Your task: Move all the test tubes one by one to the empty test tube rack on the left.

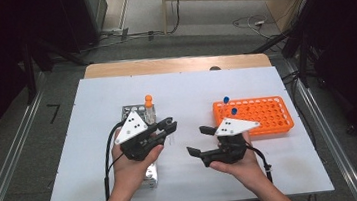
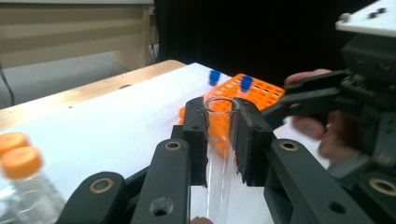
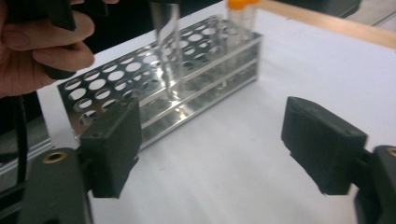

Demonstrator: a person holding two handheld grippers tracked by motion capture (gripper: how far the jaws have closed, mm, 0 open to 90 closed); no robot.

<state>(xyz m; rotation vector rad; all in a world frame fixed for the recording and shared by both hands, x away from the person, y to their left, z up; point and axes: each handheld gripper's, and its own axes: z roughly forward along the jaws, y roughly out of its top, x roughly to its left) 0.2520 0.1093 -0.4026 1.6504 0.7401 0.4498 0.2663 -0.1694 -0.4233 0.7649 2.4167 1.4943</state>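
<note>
Between the left tongs [image 2: 223, 135], clenched tight, stands an uncapped clear tube [image 2: 219, 154], held above the steel rack [image 3: 159, 88] with its orange-capped tubes [image 1: 149, 107]; the right tongs [image 1: 197, 140] gape empty over the worktop [image 1: 92, 109], near the orange rack [image 1: 263, 116] holding two blue-capped tubes [image 1: 230, 106].

A bench [image 1: 113, 69] with a pale wooden top carries a white sheet [image 1: 185, 92] that covers nearly all of it, leaving a strip of wood bare along the far edge. On the sheet's left half lies a shiny metal rack [image 3: 140, 88] of round holes, with orange-capped tubes [image 1: 149, 106] upright at its far end. On the right half, well apart from it, sits an orange plastic rack [image 1: 268, 113] holding two blue-capped tubes [image 1: 226, 100] at its left end. Grey carpet [image 1: 20, 187] surrounds the bench.
</note>
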